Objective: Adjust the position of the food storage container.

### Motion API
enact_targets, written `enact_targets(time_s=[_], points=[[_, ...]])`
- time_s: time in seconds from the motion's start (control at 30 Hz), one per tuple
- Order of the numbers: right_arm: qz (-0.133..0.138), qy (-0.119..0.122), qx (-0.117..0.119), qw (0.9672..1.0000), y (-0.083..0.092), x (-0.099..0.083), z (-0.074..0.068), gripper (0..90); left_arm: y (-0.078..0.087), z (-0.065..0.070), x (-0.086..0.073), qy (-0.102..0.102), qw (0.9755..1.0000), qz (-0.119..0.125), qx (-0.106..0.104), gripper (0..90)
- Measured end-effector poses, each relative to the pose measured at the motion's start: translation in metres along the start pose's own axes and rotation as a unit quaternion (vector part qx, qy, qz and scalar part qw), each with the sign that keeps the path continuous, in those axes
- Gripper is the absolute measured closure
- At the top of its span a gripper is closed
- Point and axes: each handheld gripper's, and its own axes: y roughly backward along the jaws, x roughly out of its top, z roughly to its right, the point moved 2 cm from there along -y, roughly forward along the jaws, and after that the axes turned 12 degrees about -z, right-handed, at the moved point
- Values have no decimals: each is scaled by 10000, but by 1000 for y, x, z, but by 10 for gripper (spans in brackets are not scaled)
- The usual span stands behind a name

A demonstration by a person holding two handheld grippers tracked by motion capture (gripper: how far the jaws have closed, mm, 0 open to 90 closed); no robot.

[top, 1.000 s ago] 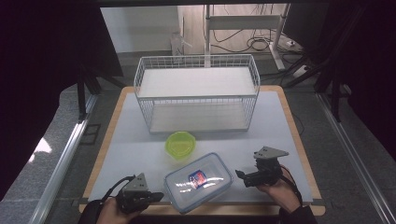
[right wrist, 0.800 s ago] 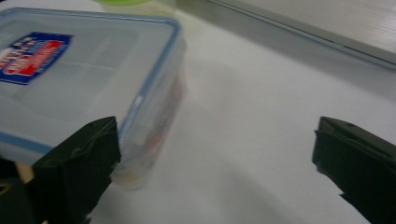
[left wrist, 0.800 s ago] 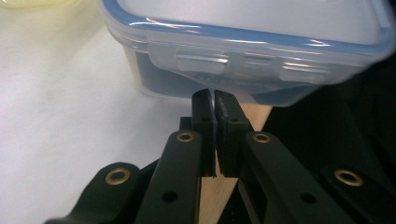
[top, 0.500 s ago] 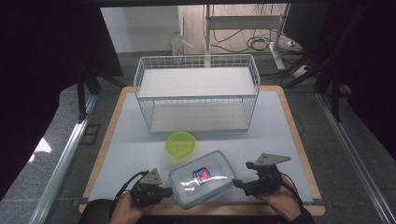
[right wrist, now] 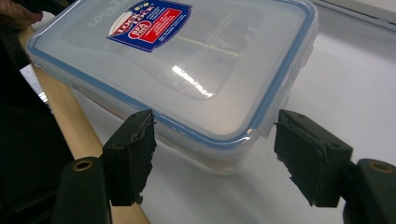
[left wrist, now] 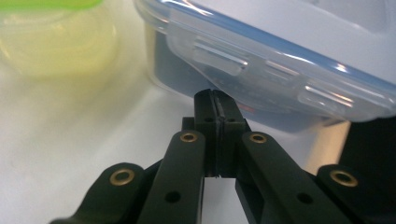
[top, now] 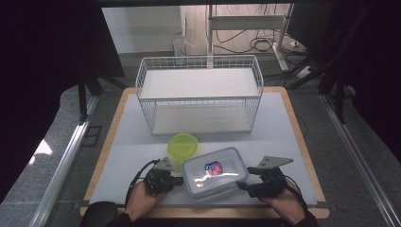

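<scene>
1. The clear lidded container [top: 215, 172] lay flat near the front edge of the white table [top: 283, 127], just in front of the green round tub [top: 183, 145], which stood before the wire basket [top: 198, 97];
2. The left gripper [top: 178, 180] met the container's left side; its jaws were pressed together, their tips against a lid flap [left wrist: 219, 53], pinching nothing;
3. The right gripper [top: 242, 178] straddled the container's right corner [right wrist: 233, 140]; its jaws, just closing, remained spread, the pads [right wrist: 133, 149] clear of the walls.
</scene>
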Motion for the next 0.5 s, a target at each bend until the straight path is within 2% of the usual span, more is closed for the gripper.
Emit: enact_targets(time_s=[0.2, 0.27, 0.3, 0.37, 0.5], points=[[-53, -82, -232, 9997, 5, -3, 7, 287, -9, -8, 17, 75, 10000, 66, 1, 898], [-35, -130, -206, 9997, 5, -4, 9, 292, -9, -8, 18, 74, 9999, 82, -28, 897], [-48, -134, -195, 9997, 5, -4, 9, 294, -7, -8, 16, 96, 9999, 79, -26, 896], [-73, -102, -197, 9997, 6, -4, 9, 298, -1, -6, 15, 19, 9999, 117, 119, 893], [57, -143, -161, 9998, 12, -4, 10, 293, 25, -5, 19, -75, 9983, 501, 278, 871]])
